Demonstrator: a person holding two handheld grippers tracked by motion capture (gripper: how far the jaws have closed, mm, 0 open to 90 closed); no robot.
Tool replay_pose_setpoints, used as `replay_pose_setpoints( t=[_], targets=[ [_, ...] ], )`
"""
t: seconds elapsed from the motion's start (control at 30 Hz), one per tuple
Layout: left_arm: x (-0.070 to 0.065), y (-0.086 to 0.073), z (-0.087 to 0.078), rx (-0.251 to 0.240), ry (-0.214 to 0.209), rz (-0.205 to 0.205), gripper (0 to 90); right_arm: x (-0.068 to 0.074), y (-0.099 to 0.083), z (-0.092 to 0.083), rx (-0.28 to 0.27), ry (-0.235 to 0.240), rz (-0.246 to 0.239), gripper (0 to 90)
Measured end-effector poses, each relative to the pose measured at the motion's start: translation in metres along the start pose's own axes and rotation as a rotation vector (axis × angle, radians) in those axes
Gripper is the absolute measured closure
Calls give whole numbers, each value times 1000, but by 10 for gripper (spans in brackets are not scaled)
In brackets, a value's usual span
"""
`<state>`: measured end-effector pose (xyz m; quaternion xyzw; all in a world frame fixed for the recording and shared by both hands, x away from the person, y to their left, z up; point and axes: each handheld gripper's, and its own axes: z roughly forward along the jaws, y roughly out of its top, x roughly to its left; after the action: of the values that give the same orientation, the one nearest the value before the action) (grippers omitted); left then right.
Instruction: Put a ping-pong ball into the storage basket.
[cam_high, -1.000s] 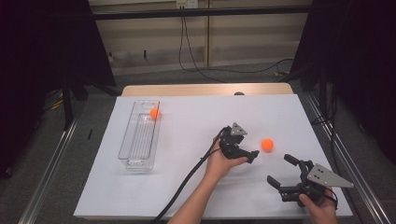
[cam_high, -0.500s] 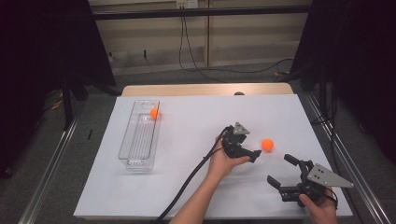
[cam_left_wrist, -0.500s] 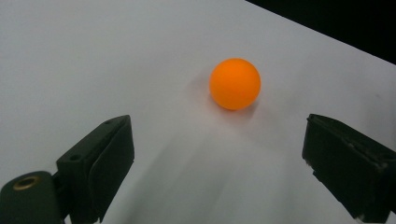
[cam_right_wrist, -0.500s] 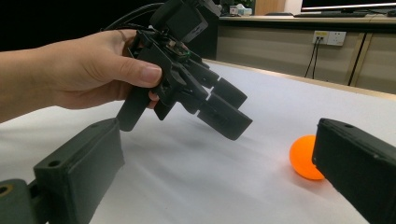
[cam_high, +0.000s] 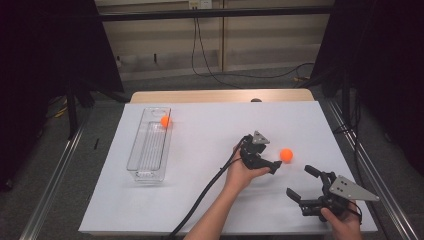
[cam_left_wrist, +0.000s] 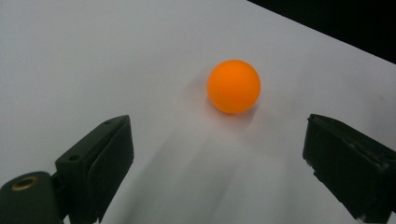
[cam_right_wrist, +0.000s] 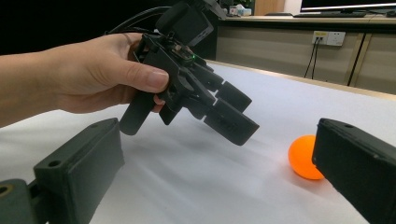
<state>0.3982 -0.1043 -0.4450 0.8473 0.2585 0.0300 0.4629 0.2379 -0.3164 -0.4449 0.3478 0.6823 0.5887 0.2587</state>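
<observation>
An orange ball (cam_high: 286, 154) lies on the white table right of centre. My left gripper (cam_high: 272, 161) is just to its left, held in a hand and pointing at it. In the left gripper view the ball (cam_left_wrist: 233, 86) sits a little ahead of the open left gripper (cam_left_wrist: 219, 158), with nothing between the jaws. My right gripper (cam_high: 300, 182) stands open near the front right edge, below the ball. Its own view shows the right gripper (cam_right_wrist: 219, 172) with jaws wide, the left gripper (cam_right_wrist: 196, 88) ahead, and the ball (cam_right_wrist: 303, 156) partly hidden behind one jaw.
A clear plastic tray (cam_high: 145, 155) stands lengthwise on the left of the table, with a second orange ball (cam_high: 165, 121) at its far end. The white sheet (cam_high: 200, 130) covers the table. A black cable (cam_high: 205, 192) trails from the left gripper toward the front edge.
The left gripper has edged very slightly toward the ball. The right gripper and both balls have kept their places.
</observation>
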Motion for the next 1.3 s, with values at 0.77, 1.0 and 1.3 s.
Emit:
replay_pose_setpoints(
  t=[0.77,1.0,1.3],
  targets=[
    [-1,2,10,4,21,4,72,0,0,0,0,1,0,18],
    [-2,4,12,-2,14,4,70,0,0,0,1,1,0,18],
    [-5,7,16,7,16,13,69,0,0,0,1,1,0,18]
  ],
)
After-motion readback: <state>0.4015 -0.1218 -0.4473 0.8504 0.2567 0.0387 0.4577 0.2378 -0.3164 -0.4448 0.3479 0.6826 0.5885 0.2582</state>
